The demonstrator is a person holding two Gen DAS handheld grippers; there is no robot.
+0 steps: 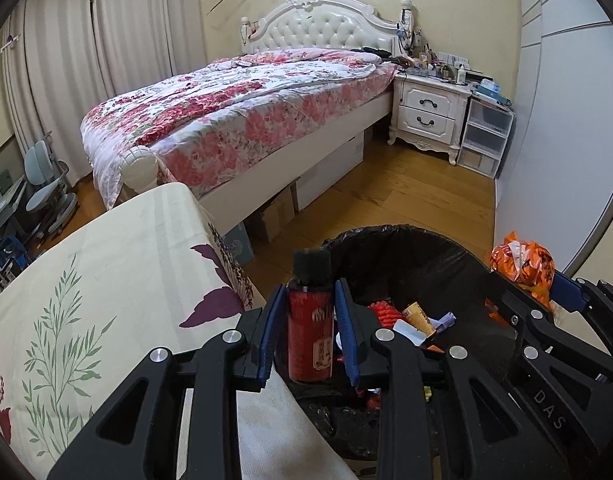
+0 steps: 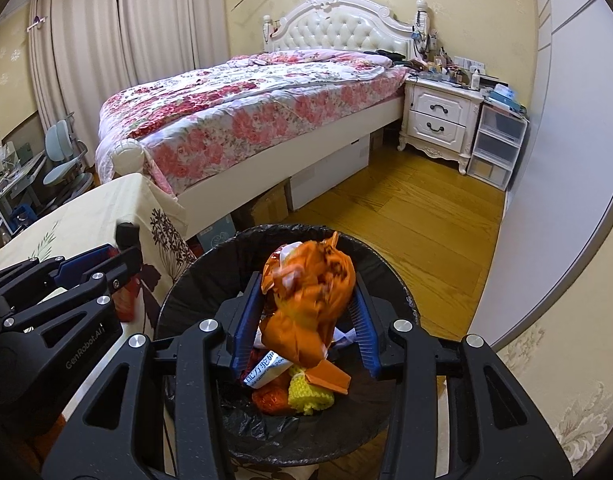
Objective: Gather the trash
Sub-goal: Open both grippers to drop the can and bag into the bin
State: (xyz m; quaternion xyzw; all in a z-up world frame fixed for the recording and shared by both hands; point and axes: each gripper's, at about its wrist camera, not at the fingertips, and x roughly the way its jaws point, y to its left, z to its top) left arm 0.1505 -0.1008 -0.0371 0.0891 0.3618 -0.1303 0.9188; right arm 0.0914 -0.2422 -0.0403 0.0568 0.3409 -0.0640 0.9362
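Bedroom, wood floor; a black-lined bin [image 2: 290,432] stands beside the cloth-covered worktop [image 1: 106,280], a floral bed [image 1: 234,112] at 11 o'clock. A small red bottle [image 1: 309,332] is seen between the left claw's [image 1: 309,334] pads at mid-body, whether pressed cannot be told — rigid, light, probably slick. A crumpled orange bag [image 2: 306,304] is pinched by the right claw [image 2: 304,330] over the bin — soft, weightless, best gripped at its bulk.

Wooden floor [image 2: 418,216] — black-lined trash bin [image 2: 390,264] on it, cloth-covered table [image 1: 106,264] beside.
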